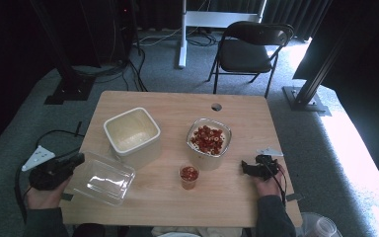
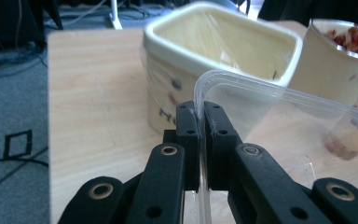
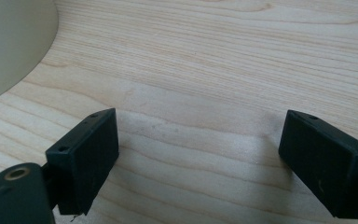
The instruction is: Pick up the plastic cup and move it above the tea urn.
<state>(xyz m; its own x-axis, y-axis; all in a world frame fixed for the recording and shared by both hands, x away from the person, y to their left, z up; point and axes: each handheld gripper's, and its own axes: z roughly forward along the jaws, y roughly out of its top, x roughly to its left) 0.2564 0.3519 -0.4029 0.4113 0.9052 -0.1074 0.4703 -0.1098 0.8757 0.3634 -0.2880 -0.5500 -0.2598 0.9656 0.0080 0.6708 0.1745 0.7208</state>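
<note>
1. Bare table (image 1: pixel 143 197) along the near edge gives free passage.
2. The small cup (image 1: pixel 189 176) blocks the centre, just near the berry container (image 1: pixel 208 143).
3. The cream tub (image 1: pixel 132 137) stands left, well apart from the berry container.

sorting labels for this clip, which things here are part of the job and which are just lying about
In the job:
- clear lid, pinched at its rim by the left gripper
- empty cream tub
- right gripper, open over the table

Lying about:
- tub of red pieces
- small cup
- folding chair
</note>
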